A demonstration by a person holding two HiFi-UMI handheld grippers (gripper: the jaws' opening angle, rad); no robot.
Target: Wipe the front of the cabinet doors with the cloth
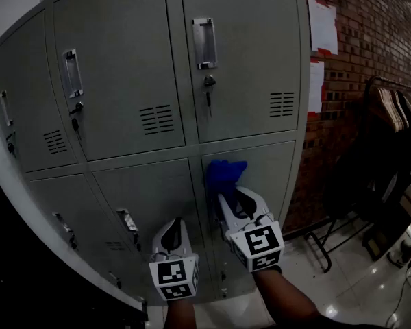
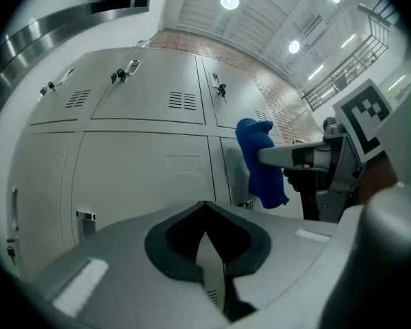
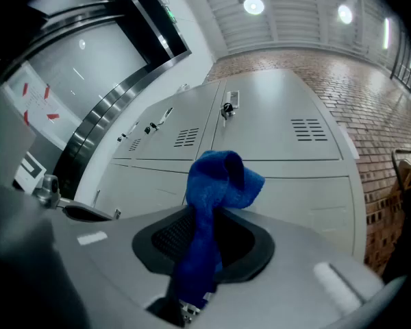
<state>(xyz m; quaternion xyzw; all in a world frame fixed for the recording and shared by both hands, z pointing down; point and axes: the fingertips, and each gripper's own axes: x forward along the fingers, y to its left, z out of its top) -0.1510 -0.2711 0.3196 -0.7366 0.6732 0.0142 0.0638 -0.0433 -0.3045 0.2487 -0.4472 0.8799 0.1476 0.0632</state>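
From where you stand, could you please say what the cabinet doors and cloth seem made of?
Cabinet doors: probably painted sheet metal, matte grey; the punched vent slots suggest it. Cloth: soft blue fabric, perhaps microfibre or terry; it looks fuzzy and folds limply.

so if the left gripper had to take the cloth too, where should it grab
The bunched free end of the cloth, above the right gripper, coming in from the left. The rest is clamped in those jaws, and the locker door lies behind.
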